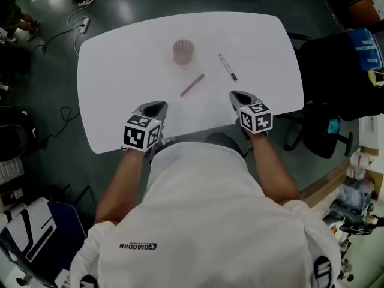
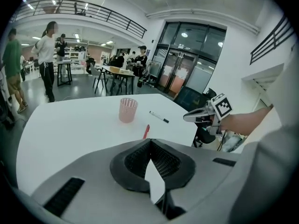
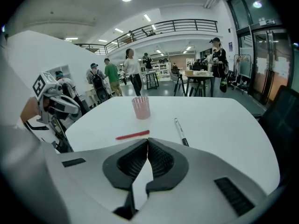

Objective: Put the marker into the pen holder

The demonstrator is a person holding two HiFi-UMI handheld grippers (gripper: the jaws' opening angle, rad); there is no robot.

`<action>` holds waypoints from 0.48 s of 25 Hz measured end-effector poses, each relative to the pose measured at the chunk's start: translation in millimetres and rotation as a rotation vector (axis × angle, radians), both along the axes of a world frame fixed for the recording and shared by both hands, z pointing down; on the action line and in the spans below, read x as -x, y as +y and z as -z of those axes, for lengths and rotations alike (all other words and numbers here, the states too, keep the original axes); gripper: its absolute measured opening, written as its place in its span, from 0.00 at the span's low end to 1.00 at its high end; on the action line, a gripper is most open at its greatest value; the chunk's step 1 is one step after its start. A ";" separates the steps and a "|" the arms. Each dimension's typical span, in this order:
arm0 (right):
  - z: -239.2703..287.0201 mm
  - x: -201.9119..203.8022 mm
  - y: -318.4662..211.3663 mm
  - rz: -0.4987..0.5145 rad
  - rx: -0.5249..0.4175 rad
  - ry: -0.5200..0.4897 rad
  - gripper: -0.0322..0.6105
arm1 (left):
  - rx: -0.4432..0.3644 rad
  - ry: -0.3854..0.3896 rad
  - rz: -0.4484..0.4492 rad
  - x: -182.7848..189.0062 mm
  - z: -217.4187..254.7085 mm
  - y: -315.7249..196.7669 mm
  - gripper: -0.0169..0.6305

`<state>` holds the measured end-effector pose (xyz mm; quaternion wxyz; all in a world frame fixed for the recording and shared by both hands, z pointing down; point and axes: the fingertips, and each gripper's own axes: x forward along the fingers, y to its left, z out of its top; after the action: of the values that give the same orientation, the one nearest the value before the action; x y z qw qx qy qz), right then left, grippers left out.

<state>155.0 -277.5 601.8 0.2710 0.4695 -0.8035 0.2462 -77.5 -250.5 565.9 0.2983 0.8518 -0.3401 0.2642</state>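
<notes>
Over table point(image 1: 120, 53), both tools point(image 1: 157, 106) point(image 1: 237, 95) closed, empty.

White table point(image 1: 120, 59), black office chair point(image 1: 331, 83), floor cable point(image 1: 59, 33)

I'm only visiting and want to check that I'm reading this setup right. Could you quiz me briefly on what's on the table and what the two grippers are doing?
1. Multiple choice: what stands upright on the white table? A) a pink pen holder B) a glass bottle C) a stack of books
2. True or false: the left gripper is clamped on the red pen.
3. Fill in: the white marker with a black cap lies nearer the ___ gripper.

Key
1. A.
2. False. The left gripper and the right gripper are both shut and empty; the red pen lies on the table.
3. right.
</notes>
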 end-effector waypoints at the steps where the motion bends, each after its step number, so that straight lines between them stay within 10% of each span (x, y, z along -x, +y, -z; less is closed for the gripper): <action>1: -9.5 -8.6 -5.9 -0.006 0.016 0.019 0.08 | 0.013 -0.004 -0.003 -3.8 -4.3 -0.5 0.07; 12: -104.1 -82.1 -79.4 0.028 0.135 0.208 0.21 | 0.091 -0.002 0.203 -17.7 -21.6 -24.9 0.07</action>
<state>237.1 -356.9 705.9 0.3873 0.4618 -0.7591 0.2460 -59.7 -275.4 587.5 0.3619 0.7981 -0.4127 0.2485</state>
